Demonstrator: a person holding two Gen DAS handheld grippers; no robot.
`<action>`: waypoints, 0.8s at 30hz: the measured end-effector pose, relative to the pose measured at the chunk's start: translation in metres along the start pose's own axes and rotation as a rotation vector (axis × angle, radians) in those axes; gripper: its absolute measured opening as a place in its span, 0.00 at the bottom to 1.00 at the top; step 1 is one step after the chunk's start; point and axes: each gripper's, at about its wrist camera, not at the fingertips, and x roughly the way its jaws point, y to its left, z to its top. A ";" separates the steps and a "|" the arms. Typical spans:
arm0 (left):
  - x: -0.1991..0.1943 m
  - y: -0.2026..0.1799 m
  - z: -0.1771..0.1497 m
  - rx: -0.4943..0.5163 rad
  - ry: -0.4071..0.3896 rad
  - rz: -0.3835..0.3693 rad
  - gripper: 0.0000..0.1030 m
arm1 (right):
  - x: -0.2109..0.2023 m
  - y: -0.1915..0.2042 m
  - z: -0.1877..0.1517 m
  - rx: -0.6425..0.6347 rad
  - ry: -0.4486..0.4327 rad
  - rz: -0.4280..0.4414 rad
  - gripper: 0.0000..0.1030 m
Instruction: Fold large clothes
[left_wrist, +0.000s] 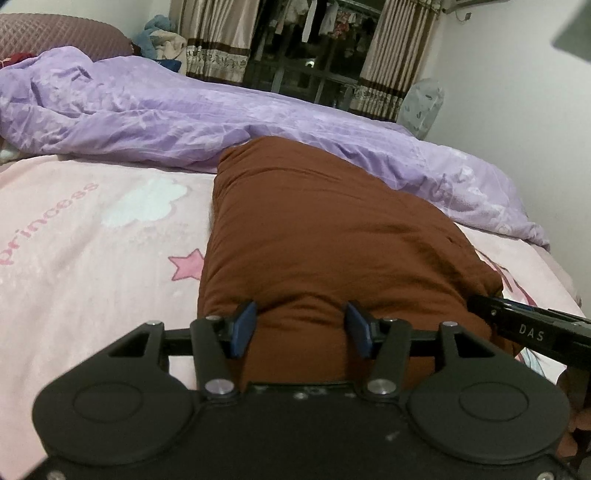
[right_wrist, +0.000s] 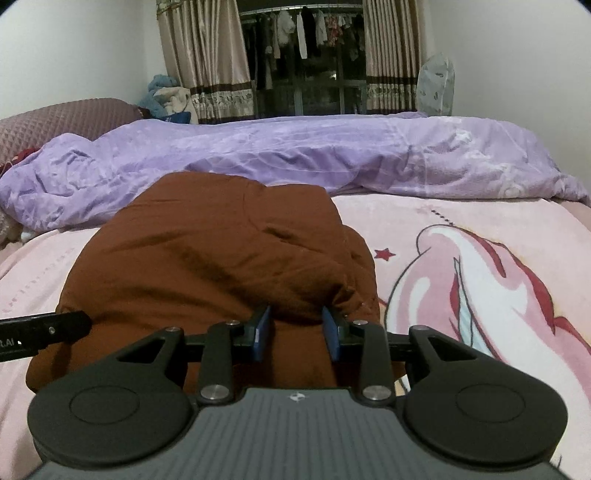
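A pink bedsheet (right_wrist: 461, 229) is lying under a bunched purple duvet (right_wrist: 295, 155). The folded brown garment (left_wrist: 325, 229) is sitting on the sheet, its far edge just beside the duvet. The left gripper (left_wrist: 301, 323) and right gripper (right_wrist: 297, 326) are each straddling its near edge, fingers apart.

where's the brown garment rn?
The brown garment lies bundled on the pink blanket, just before the purple duvet; both grippers' open fingers straddle its near edge.
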 end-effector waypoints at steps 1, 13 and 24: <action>-0.001 -0.001 0.001 0.002 0.002 0.000 0.55 | 0.000 0.000 0.000 -0.004 0.000 -0.001 0.37; -0.004 -0.013 0.061 0.036 -0.067 -0.008 0.49 | -0.015 0.004 0.061 0.009 -0.088 0.026 0.37; 0.066 -0.012 0.080 0.047 0.051 0.012 0.52 | 0.062 0.001 0.058 0.002 0.092 -0.011 0.31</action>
